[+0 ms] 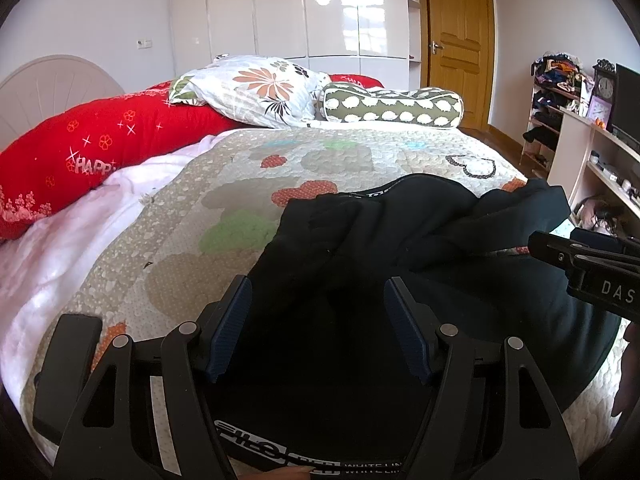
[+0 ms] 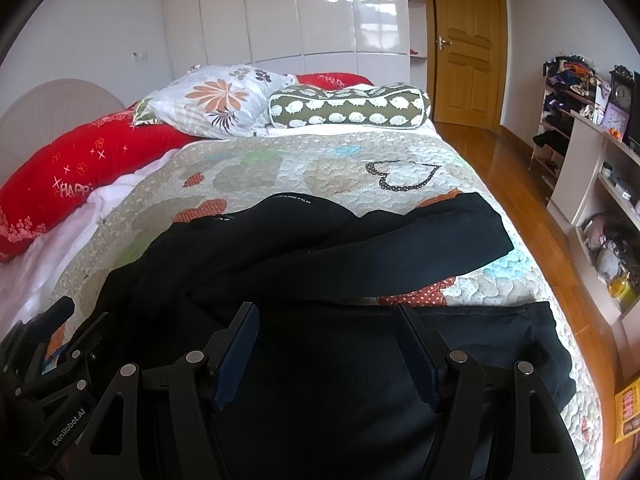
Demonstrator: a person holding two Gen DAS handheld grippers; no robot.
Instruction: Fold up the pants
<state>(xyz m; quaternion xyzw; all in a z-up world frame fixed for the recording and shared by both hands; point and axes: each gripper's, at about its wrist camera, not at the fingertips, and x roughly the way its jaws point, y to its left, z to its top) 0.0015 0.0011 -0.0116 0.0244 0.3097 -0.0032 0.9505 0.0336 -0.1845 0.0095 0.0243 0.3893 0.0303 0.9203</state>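
Pants (image 2: 320,264) lie rumpled on the quilt (image 2: 280,168) of the bed, near its foot edge, dark and unfolded: the waistband with its small white lettering sits toward the pillows, one leg runs off to the right across the quilt, and the other leg lies along the near edge with its cuff toward the right corner. Nothing about the cloth looks folded yet, so the job seems to be at its very start, the step in hand being the first grasp.

The left claw (image 1: 318,320) hangs over the dark cloth with its jaws spread and nothing pinched between the blue pads. The right claw (image 2: 328,344) hovers the same way above the near leg, released, pads clear of the fabric. In the left view the right claw shows at the right edge, beside the pants.

The next move probably calls for lowering both claws onto a seam or edge, perhaps the waistband and a cuff, and pulling the legs straight so that one can be laid on the other. The loose upper leg may drag or bunch if only one layer is caught.

As for containers, open shelves (image 2: 560,112) by the right wall hold piled clothes; what lies on the lower ones is too small to tell.
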